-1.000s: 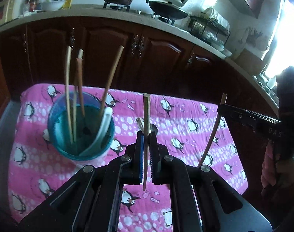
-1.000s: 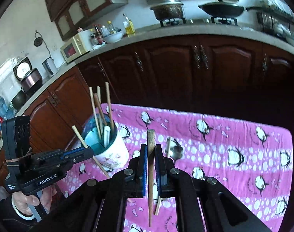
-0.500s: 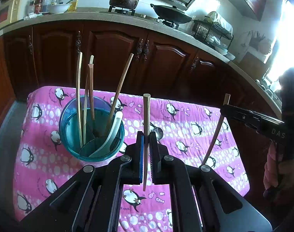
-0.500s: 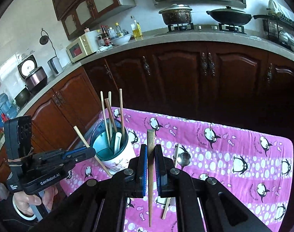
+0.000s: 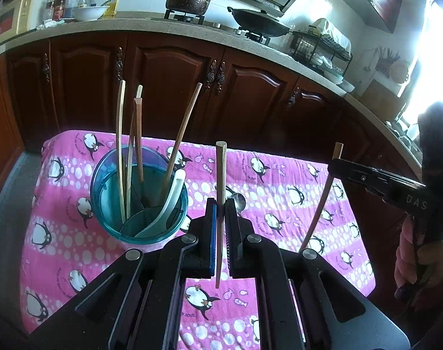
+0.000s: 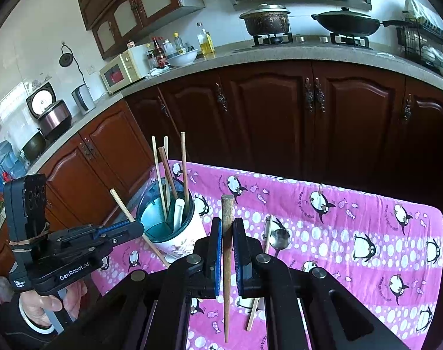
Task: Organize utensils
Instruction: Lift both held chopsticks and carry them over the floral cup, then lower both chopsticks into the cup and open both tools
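Observation:
My left gripper [image 5: 220, 204] is shut on a pale chopstick [image 5: 220, 175], held upright above the table, just right of the blue utensil holder [image 5: 104, 204]. The holder contains several chopsticks [image 5: 120, 145] and a white spoon [image 5: 171, 198]. My right gripper [image 6: 227, 224] is shut on a brown chopstick [image 6: 227, 233], held upright right of the holder [image 6: 177, 239]. A metal spoon [image 6: 279, 237] and one chopstick [image 6: 268, 230] lie on the cloth behind it. The left gripper also shows in the right wrist view [image 6: 134, 226], the right gripper in the left wrist view [image 5: 335, 167].
The table wears a pink penguin cloth [image 6: 367, 233]. Dark wooden cabinets [image 6: 279, 116] stand behind it, with a counter carrying a pot [image 6: 266, 20], a wok [image 6: 349, 23] and a microwave [image 6: 119, 71]. A dish rack [image 5: 320, 46] stands at the right.
Both grippers have risen and drawn back a little with their chopsticks, so the holder and table appear lower and farther. Both grips are unchanged.

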Demonstrator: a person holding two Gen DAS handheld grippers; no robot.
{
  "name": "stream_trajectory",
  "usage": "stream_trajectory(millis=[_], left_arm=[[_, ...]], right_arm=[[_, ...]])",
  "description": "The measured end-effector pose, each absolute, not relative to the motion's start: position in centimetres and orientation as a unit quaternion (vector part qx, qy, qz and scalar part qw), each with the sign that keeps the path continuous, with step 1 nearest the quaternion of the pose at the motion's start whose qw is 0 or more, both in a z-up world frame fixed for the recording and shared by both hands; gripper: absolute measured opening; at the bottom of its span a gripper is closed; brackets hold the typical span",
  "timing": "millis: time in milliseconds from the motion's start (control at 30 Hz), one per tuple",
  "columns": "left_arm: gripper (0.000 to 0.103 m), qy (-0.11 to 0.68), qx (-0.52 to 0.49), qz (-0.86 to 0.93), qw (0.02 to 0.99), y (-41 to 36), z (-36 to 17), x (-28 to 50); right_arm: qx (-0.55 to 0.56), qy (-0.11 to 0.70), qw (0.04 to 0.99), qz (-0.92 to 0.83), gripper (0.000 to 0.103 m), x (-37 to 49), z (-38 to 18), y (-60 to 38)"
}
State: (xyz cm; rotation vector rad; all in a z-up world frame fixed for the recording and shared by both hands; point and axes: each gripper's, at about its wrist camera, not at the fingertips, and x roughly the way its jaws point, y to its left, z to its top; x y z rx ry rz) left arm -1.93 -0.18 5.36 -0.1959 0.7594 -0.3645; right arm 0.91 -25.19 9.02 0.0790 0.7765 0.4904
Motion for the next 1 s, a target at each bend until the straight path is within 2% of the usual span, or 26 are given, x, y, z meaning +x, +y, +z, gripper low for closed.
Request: stream_trajectory(millis=[233,567,700,867,1000], left_arm=[[0.004,0.342,-0.118,-0.190,0.913,2.3,9.7,-2.0],[0.004,0.266,-0.107,-0.133,0.949,7.8,16.9,-0.7],[0.004,0.266,-0.100,-0.102,0.953,9.4,16.3,0.7],[0.004,0.287,-0.089,-0.069,0.951,10.1,12.9,2.5],[0.004,0.312,-0.088,-0.059,0.944,10.1,9.9,3.6]], right_arm=[[0.067,0.358,0.890,0.273,0.007,1.6,11.6,-24.3],[0.091,0.286,0.895,0.328,0.007,3.8,17.8,-19.5],[0.093,0.260,0.910,0.310,0.007,5.4,18.2,-17.2],[0.078,0.241,0.927,0.278,0.007,8.0,16.7,-14.0],[0.053,0.259,0.928,0.262,0.007,10.0,14.0,-12.0]])
